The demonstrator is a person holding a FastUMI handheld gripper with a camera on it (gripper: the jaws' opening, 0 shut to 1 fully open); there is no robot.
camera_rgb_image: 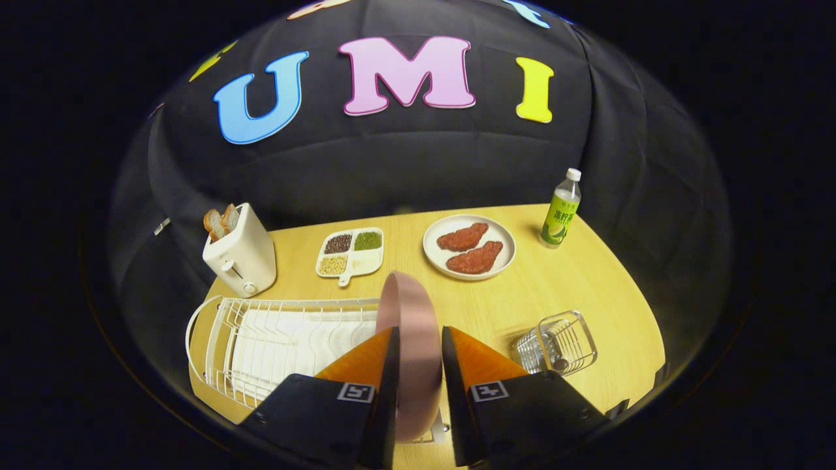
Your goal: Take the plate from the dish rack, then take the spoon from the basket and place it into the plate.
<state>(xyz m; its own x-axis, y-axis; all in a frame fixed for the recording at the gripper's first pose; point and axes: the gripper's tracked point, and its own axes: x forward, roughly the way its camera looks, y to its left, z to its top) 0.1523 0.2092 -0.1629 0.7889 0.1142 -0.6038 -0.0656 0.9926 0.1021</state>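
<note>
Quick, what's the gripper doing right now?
Gripper: shut on the pink plate, held on edge between both fingers, beside the dish rack.

On the table (588,281), a plate (411,339) stands on edge between the two fingers of the gripper (418,339), both fingers closed against its faces. The dish rack (261,346) lies at nine o'clock of the plate, touching it or just beside it. A toaster (240,258) holding bread slices (221,222) sits beyond the rack at ten o'clock. Past the fingers at twelve o'clock lies a divided tray (353,253); at one o'clock a dish with two meat pieces (469,247). A bottle (560,210) stands upright at two o'clock, near the wall. The wire basket (558,343) sits at three o'clock, well apart from the rack.
</note>
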